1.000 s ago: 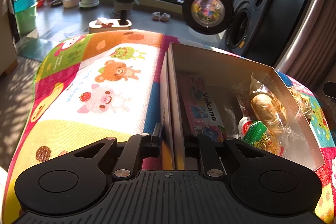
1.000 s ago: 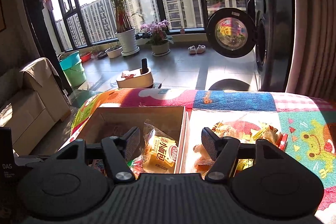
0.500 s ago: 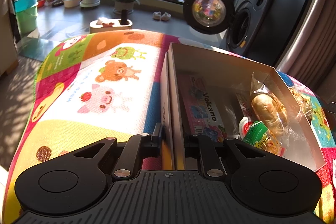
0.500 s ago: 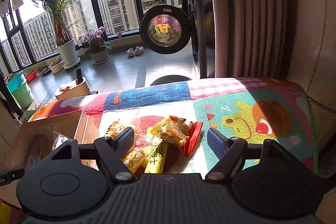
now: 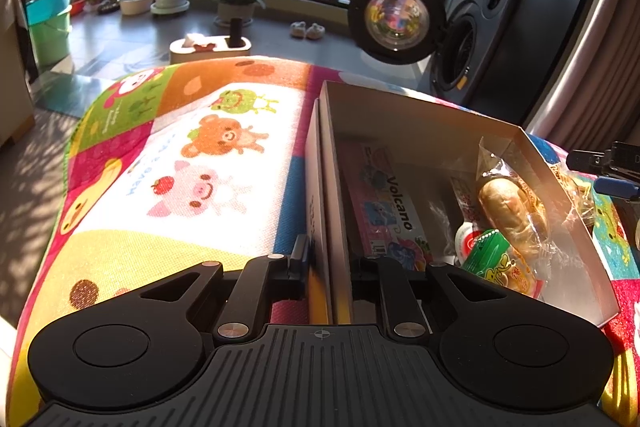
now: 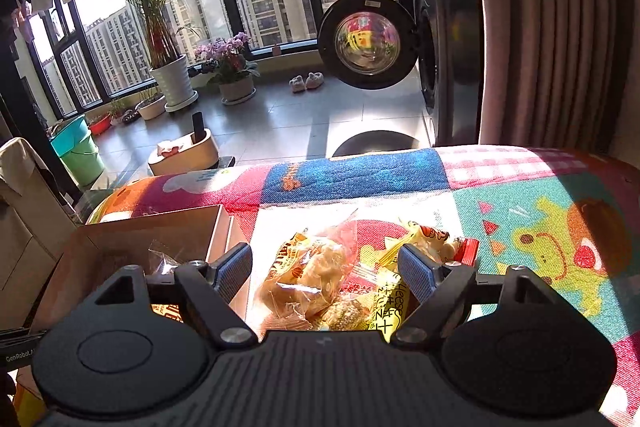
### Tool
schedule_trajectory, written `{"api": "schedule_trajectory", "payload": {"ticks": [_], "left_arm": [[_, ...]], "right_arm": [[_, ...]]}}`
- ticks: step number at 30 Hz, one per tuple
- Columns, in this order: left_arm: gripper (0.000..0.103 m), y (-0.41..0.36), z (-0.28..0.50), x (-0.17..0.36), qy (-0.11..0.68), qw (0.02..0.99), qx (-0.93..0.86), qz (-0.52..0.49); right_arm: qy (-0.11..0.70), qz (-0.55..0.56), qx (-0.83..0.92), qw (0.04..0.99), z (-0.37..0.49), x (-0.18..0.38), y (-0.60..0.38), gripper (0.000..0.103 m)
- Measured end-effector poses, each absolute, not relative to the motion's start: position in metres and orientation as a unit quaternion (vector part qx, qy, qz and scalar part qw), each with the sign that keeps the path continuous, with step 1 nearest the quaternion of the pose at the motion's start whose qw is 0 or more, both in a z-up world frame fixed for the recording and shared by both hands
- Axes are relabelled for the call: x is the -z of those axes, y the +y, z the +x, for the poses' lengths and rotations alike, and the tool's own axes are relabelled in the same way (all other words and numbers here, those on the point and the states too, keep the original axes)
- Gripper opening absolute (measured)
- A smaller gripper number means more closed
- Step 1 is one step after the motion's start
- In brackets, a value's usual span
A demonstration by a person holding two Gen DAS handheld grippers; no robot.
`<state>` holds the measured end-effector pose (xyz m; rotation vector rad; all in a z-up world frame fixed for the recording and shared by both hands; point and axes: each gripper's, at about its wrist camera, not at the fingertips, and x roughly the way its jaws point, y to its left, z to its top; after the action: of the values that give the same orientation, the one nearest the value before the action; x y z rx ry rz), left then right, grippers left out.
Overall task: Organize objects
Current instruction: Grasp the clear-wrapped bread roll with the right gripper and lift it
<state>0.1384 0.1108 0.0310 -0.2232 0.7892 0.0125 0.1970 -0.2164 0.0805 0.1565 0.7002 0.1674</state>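
Change: right gripper (image 6: 324,269) swung away from over the cardboard box (image 6: 168,227) to above the loose snack pile (image 6: 352,279) on the play mat (image 6: 540,211); jaws just opened further, now wide, straddling the pile with nothing pinched between the pads.
Unchanged: left gripper (image 5: 329,261) parked as a second ago, fingers narrow and clamped on the box's near side wall (image 5: 326,195), one finger outside, one inside.
Meaning for task: probably lining up the next pick, box pinned steady for the drop; several packets not yet boxed.
Task things, location: pile on the mat just right of the box; already inside the box, a flat pink Volcano pack (image 5: 384,203), a wrapped bread roll (image 5: 512,211) and a green packet (image 5: 490,257).
Materials: box of thin stiff card, matte, double-walled at the clamped side; snack wrappers of clear and printed film, crinkly, glossy in the sun, likely slippery.
Shapes: pile lumpy and overlapping, a clear bag of pale pastry (image 6: 316,275) nearest the jaws, a yellow sachet (image 6: 390,303) alongside.
Surface: mat woven-looking, cartoon-printed, slightly cushioned by appearance.
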Motion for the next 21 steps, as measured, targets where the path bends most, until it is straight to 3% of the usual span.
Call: {"api": "schedule_trajectory", "payload": {"ticks": [14,16,19,21], "left_arm": [[0.017,0.110,0.137,-0.032,0.383,0.918,-0.006,-0.106],[0.017,0.110,0.137,-0.033,0.383,0.918,-0.006,-0.107],[0.017,0.110,0.137,-0.033,0.383,0.917,-0.004,-0.108],[0.017,0.110,0.137,-0.033,0.383,0.917,-0.004,-0.108]], "right_arm": [[0.400,0.086,-0.097,0.907,0.236,-0.044,-0.190,0.079],[0.396,0.062,-0.107,0.910,0.230,-0.044,-0.188,0.075],[0.400,0.048,-0.117,0.908,0.226,-0.047,-0.188,0.054],[0.403,0.053,-0.116,0.906,0.224,-0.048,-0.192,0.053]]}}
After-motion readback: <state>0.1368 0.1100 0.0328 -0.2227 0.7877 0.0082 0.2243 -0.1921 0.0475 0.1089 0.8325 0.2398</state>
